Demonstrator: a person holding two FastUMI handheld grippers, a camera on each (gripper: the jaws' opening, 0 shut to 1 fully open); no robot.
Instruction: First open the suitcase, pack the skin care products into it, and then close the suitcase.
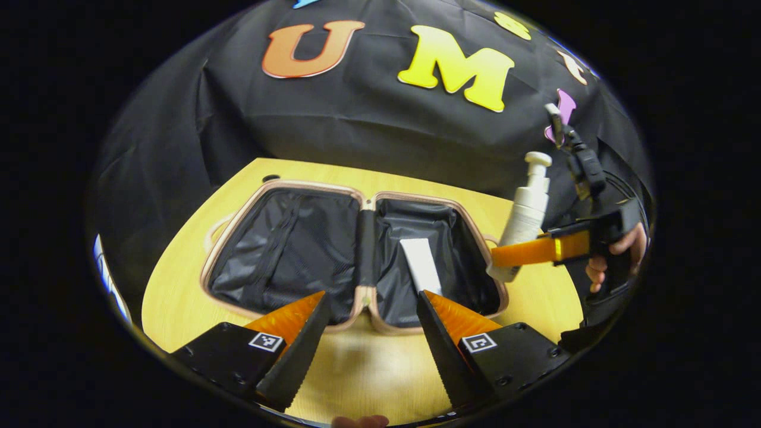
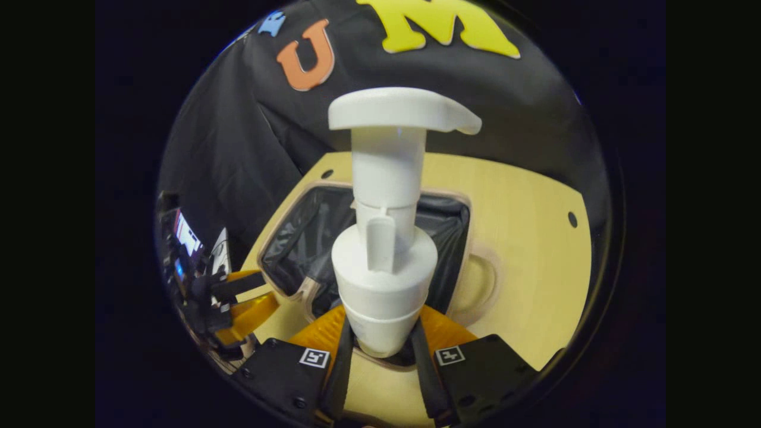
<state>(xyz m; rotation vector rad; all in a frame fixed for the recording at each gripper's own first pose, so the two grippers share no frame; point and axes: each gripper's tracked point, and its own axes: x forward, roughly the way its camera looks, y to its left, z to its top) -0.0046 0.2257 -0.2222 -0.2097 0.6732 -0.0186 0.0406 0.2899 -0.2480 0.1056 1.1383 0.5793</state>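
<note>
The suitcase (image 1: 357, 255) lies wide open and flat on the wooden table (image 1: 357, 368), so the first step looks done. Both halves show their dark lining. A white tube (image 1: 421, 264) already rests in the right half, so packing has started.

The right gripper (image 2: 380, 342) holds a white pump bottle (image 2: 383, 238), with both fingers pressing on its body. In the left gripper view, that bottle (image 1: 526, 217) hangs in the air just past the right edge of the case, tilted a little and not yet over the lining. A hand (image 1: 618, 249) holds that gripper.

The left gripper (image 1: 371, 309) waits near the front edge of the case. Its jaws are spread apart and hold nothing.

I think the bottle must go in next. After that, the case must be closed. I cannot tell if more products wait nearby.
</note>
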